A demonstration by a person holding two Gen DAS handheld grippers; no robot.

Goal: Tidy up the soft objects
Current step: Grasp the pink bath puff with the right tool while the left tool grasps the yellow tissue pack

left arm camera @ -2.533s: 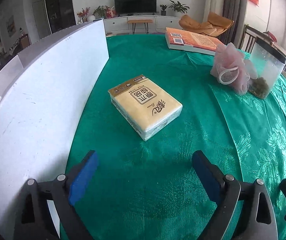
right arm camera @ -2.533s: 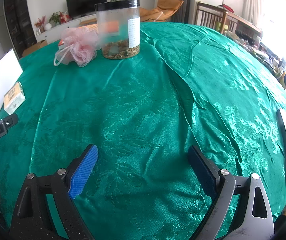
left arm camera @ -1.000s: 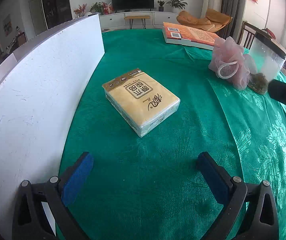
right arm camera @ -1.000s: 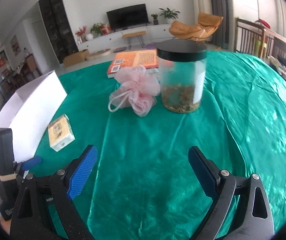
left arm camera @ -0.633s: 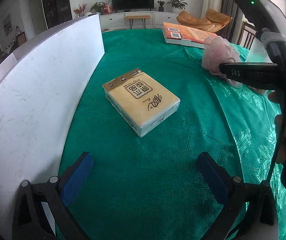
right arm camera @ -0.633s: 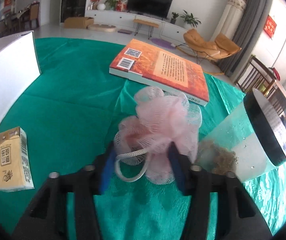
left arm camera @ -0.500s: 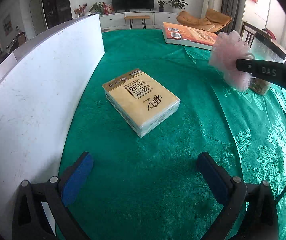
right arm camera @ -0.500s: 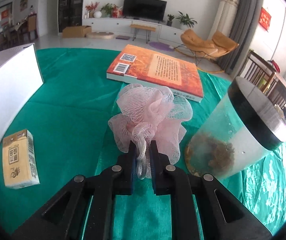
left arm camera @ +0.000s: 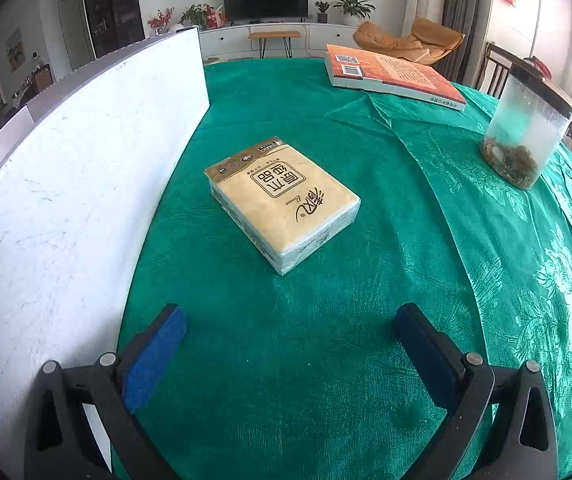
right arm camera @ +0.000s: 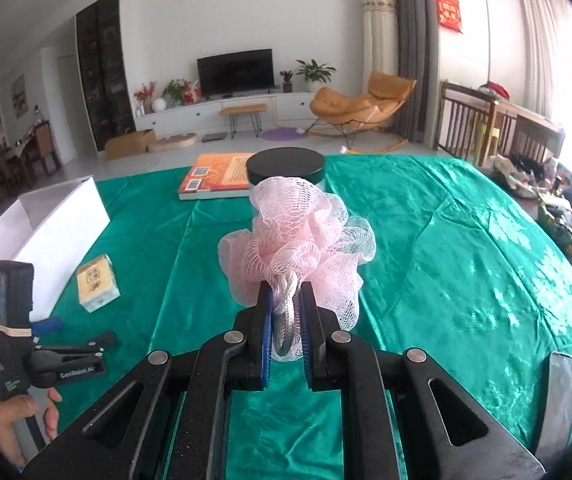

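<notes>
A: Above the green tabletop [right arm camera: 465,248], right gripper [right arm camera: 286,320]: fingers pinching the white cord loop of the pink mesh sponge [right arm camera: 297,236]. Sponge hangs off the fingertips, clear of the cloth.

B: Behind the sponge?

A: Black-lidded clear jar [right arm camera: 286,166], mostly hidden by it. Orange book [right arm camera: 216,176] lies flat just left of the jar.

B: Left gripper?

A: Left gripper [left arm camera: 289,344]: fingers spread wide, nothing between them, pointing down over bare cloth. A hand [right arm camera: 18,420] grips its handle at the lower left of the right wrist view.

B: Tissue pack?

A: Yellow tissue pack [left arm camera: 282,204] lies flat on the tabletop ahead of the left gripper, apart from both fingers, printed face up.

B: And the box?

A: White box [left arm camera: 66,184], wall upright along the left side, near the tissue pack but not touching it. From the left wrist view the jar stands far right, well apart from the pack, brown bits in its bottom.
</notes>
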